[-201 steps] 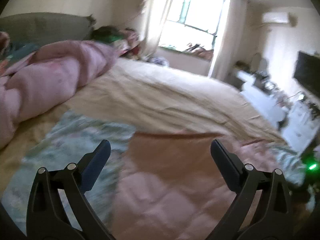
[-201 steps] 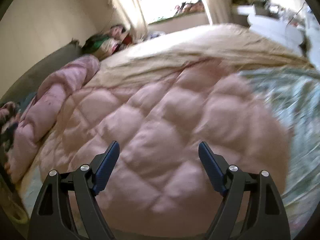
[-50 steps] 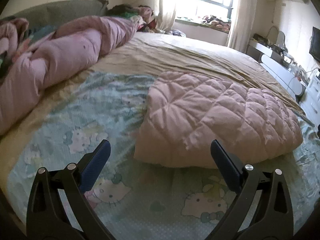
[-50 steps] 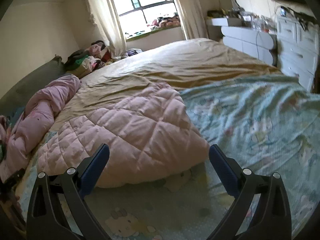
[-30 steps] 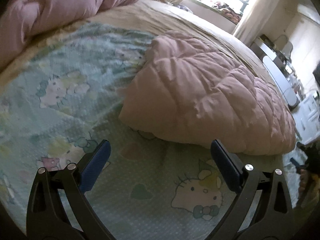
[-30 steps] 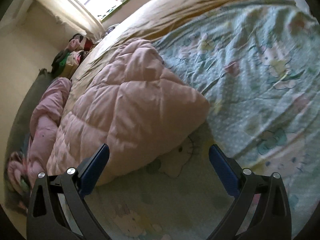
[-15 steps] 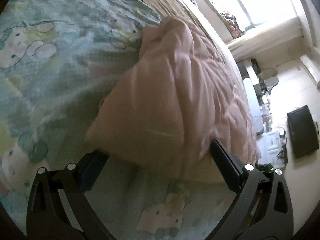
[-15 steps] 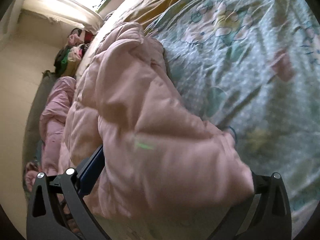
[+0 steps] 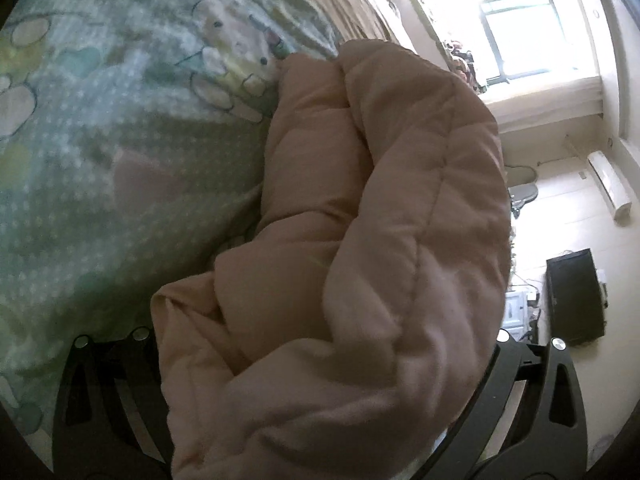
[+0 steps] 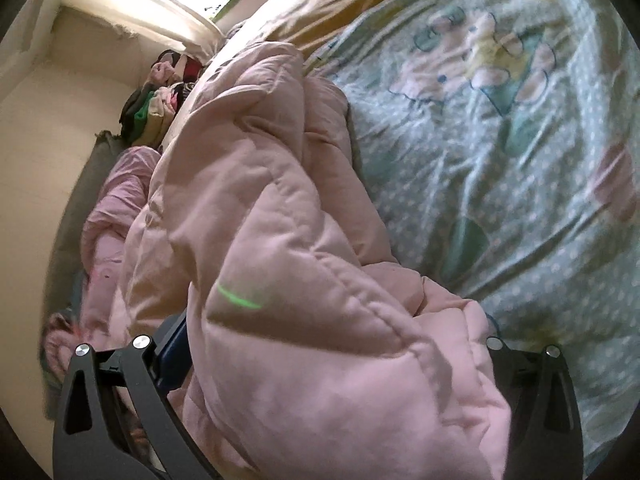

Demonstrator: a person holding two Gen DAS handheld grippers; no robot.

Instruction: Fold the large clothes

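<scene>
Both claws spread wide – left claw (image 9: 320, 360), right claw (image 10: 324, 364) – each straddling pink quilt (image 9: 380, 240) (image 10: 280, 280) edge.

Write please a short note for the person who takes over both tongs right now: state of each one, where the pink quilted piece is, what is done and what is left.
Left tongs: wide open, the folded end of the pink quilted piece bulges between the fingers; not clamped.
Right tongs: also wide open around the other end, padding fills the gap.
The piece lies bunched on the cartoon-print sheet, already folded into a thick bundle.
Left to do: probably close both tongs on it, then lift or fold once more. Whether the fingers reach under all layers is hidden.
</scene>
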